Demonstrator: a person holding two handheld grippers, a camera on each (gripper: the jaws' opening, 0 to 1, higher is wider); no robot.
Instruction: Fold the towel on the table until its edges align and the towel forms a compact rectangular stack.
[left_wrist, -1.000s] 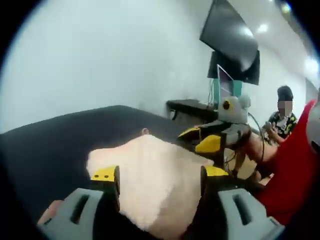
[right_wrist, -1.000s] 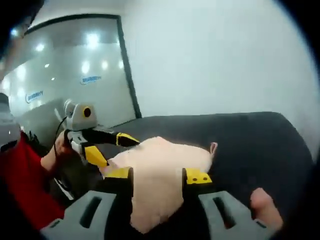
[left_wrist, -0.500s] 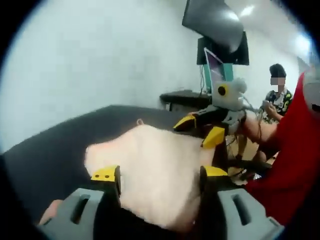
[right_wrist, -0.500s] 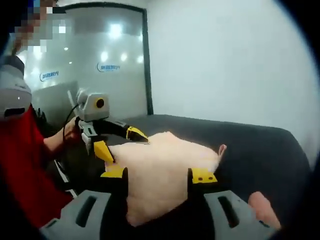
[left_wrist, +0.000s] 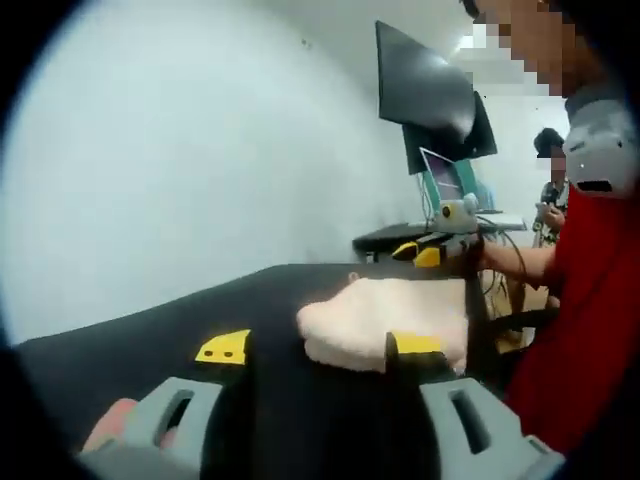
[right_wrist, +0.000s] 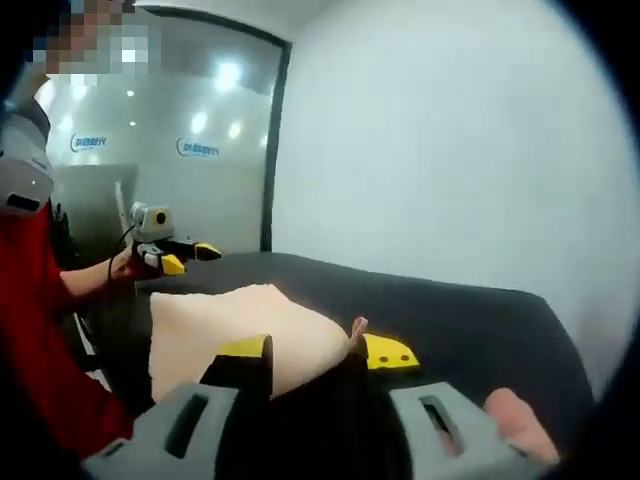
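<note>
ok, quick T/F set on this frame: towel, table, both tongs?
1. The towel lies on a dark table. True.
2. The left tongs are shut on the towel. False: they are open, with nothing between the jaws.
3. The towel is bright blue. False: it is pale cream.
4. The right tongs are open. True.
5. The towel lies as a folded, fairly compact pile. True.
6. The towel hangs off the table edge. False: it rests on the tabletop.
</note>
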